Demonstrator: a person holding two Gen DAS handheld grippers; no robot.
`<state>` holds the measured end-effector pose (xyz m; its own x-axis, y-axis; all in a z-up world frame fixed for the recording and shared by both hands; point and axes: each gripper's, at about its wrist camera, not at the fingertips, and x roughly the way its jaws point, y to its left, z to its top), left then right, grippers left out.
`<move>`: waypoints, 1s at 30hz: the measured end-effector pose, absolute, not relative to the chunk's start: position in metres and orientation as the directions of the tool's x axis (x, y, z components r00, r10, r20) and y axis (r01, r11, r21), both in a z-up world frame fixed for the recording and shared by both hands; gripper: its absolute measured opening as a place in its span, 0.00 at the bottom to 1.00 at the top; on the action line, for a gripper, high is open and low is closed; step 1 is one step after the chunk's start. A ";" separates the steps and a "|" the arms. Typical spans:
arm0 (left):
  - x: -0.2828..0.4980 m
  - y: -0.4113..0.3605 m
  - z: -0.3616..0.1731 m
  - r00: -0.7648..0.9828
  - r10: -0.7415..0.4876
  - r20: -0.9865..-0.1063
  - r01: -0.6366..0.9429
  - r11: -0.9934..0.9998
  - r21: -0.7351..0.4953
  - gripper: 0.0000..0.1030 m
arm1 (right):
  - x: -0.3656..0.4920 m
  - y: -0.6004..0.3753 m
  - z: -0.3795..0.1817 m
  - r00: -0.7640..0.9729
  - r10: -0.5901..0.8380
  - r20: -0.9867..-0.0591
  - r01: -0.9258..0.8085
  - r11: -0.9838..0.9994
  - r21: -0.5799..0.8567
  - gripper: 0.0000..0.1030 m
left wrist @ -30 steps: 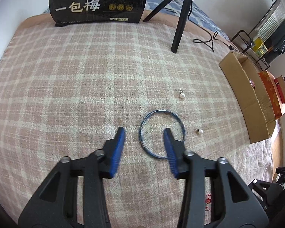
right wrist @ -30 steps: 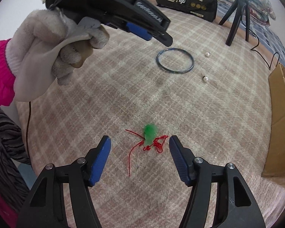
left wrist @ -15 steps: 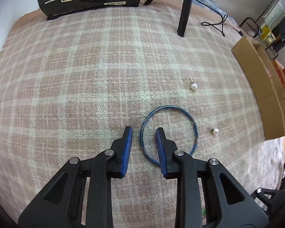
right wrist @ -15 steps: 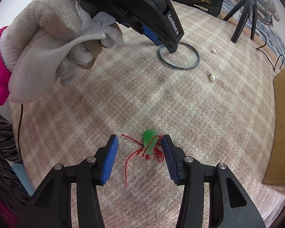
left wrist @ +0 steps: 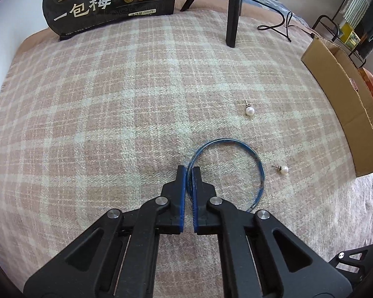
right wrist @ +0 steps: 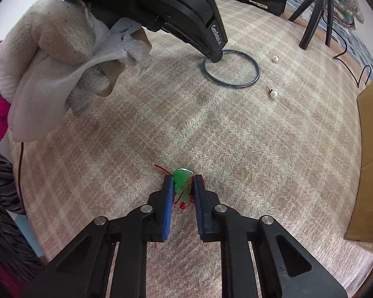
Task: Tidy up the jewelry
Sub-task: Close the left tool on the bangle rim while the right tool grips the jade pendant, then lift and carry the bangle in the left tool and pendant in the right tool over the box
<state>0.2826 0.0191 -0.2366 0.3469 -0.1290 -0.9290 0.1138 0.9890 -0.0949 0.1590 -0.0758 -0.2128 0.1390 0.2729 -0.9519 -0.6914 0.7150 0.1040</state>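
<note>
A thin blue bangle [left wrist: 257, 160] lies on the plaid cloth; it also shows in the right wrist view [right wrist: 248, 60]. My left gripper [left wrist: 189, 171] is shut on the bangle's near-left rim. My right gripper [right wrist: 182, 180] is shut on a green pendant [right wrist: 182, 177] with a red cord, down on the cloth. Two pearl stud earrings lie loose: one [left wrist: 249, 111] beyond the bangle, one [left wrist: 284, 169] to its right. They also show in the right wrist view, far one [right wrist: 275, 58] and near one [right wrist: 274, 94].
A black snack bag [left wrist: 107, 2] stands at the far edge. A black tripod leg [left wrist: 232, 19] and a cable [left wrist: 281, 23] are far right. A cardboard box [left wrist: 345, 104] borders the cloth on the right. A gloved hand [right wrist: 69, 57] holds the left gripper.
Both grippers moved forward and down and closed: the left on the bangle's rim, the right on the green pendant.
</note>
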 end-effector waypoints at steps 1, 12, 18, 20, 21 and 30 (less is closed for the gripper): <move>0.283 0.019 -0.236 0.349 -0.130 -0.928 0.114 0.989 -0.095 0.02 | 0.159 -0.076 -0.213 0.139 0.274 -0.952 -0.691 0.715 0.105 0.14; 0.264 0.032 -0.207 0.404 -0.143 -0.903 0.110 0.988 -0.107 0.02 | 0.157 -0.095 -0.183 0.182 0.307 -0.934 -0.685 0.721 0.104 0.13; 0.252 0.037 -0.186 0.447 -0.167 -0.879 0.121 0.985 -0.126 0.01 | 0.150 -0.104 -0.166 0.212 0.325 -0.922 -0.679 0.728 0.100 0.13; 0.248 0.036 -0.179 0.461 -0.176 -0.870 0.126 0.983 -0.132 0.01 | 0.143 -0.108 -0.159 0.221 0.328 -0.918 -0.676 0.730 0.098 0.13; 0.246 0.036 -0.176 0.467 -0.180 -0.866 0.130 0.982 -0.135 0.01 | 0.143 -0.111 -0.157 0.226 0.330 -0.916 -0.675 0.732 0.097 0.13; 0.234 0.023 -0.151 0.503 -0.226 -0.834 0.169 0.972 -0.161 0.01 | 0.139 -0.123 -0.136 0.275 0.342 -0.898 -0.646 0.758 0.091 0.13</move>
<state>0.2341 0.0233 -0.1507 0.5028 -0.2255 -0.8345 0.1693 0.9724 -0.1608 0.1392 -0.1233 -0.1358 0.2749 0.3423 -0.8985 -0.6462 0.7577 0.0910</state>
